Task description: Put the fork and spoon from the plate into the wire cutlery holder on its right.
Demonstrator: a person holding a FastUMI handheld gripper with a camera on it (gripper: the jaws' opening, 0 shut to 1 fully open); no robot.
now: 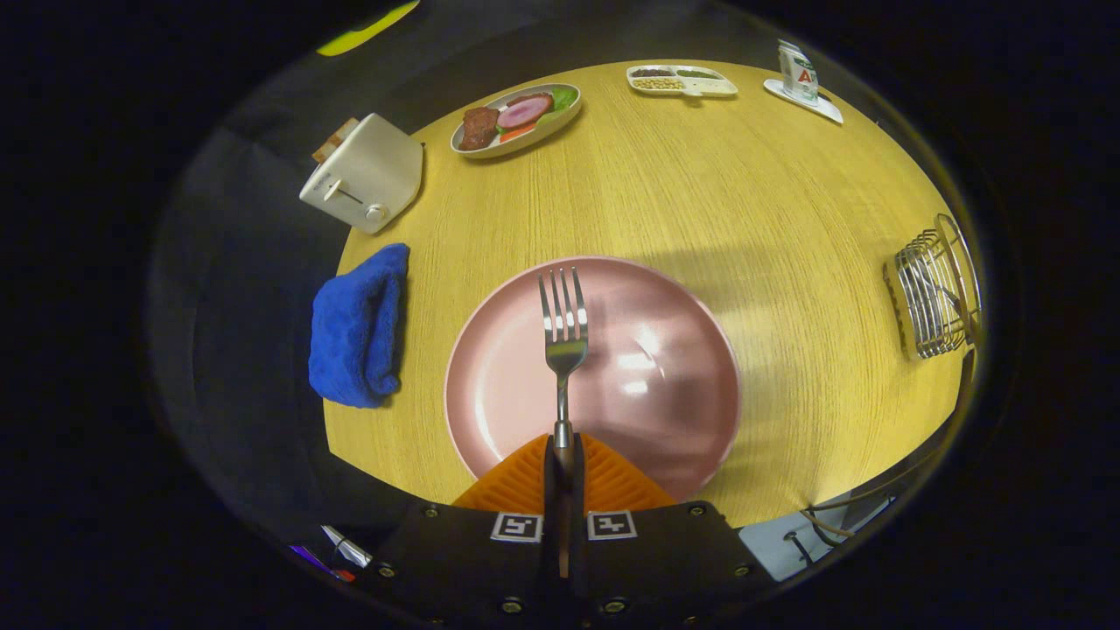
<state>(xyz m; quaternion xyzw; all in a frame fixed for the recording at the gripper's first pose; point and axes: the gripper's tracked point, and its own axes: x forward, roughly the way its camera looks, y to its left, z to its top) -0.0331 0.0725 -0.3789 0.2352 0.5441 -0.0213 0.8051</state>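
The tongs (563, 446) are closed on the fork (563, 337) handle, both orange fingers (516, 486) pressing it. The fork points forward above the pink plate (674, 385). The wire cutlery holder (934, 297) stands well apart to the right on the surface (700, 192). Judged progress: fork gripped, not yet delivered. No spoon is visible on the plate; whether the holder contains it cannot be determined.
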